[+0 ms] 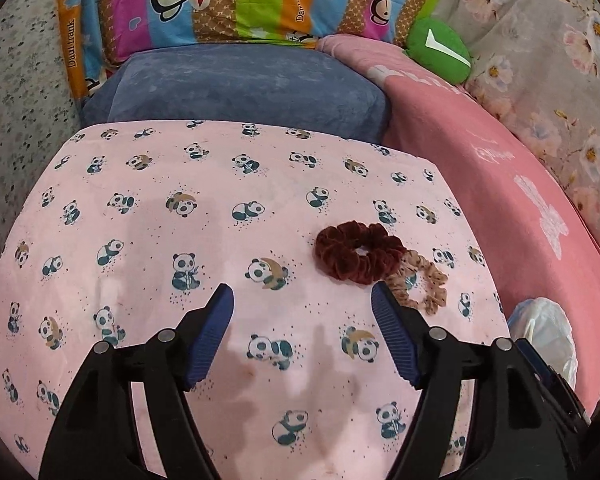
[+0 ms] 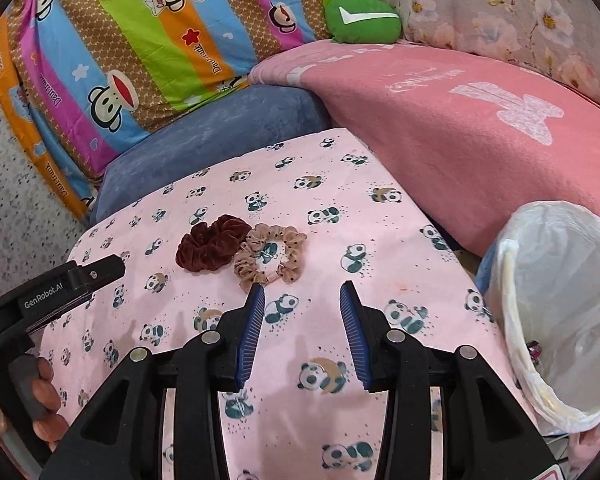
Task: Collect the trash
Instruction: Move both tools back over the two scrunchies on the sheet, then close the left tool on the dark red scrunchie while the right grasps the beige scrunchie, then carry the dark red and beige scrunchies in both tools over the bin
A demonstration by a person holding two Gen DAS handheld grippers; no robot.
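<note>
A dark red velvet scrunchie [image 1: 358, 252] [image 2: 212, 243] lies on the pink panda cloth [image 1: 180, 240] [image 2: 340, 184], touching a tan dotted scrunchie [image 1: 418, 282] [image 2: 270, 254] on its right. My left gripper [image 1: 302, 292] hovers open above the cloth, its right fingertip close to the tan scrunchie, nothing between its fingers. My right gripper [image 2: 302, 290] is open too, just in front of the tan scrunchie, with nothing in it. A bin lined with a white bag [image 2: 560, 312] [image 1: 544, 332] stands at the cloth's right edge, with a small dark scrap inside.
Behind the cloth sit a blue cushion [image 1: 240, 84] [image 2: 204, 144], a striped monkey-print pillow [image 1: 220, 0] [image 2: 140, 40], a pink blanket [image 1: 500, 168] [image 2: 480, 128] and a green pouch [image 1: 440, 48] [image 2: 360, 18]. A hand [image 2: 40, 404] holds the left gripper's body at the right wrist view's left edge.
</note>
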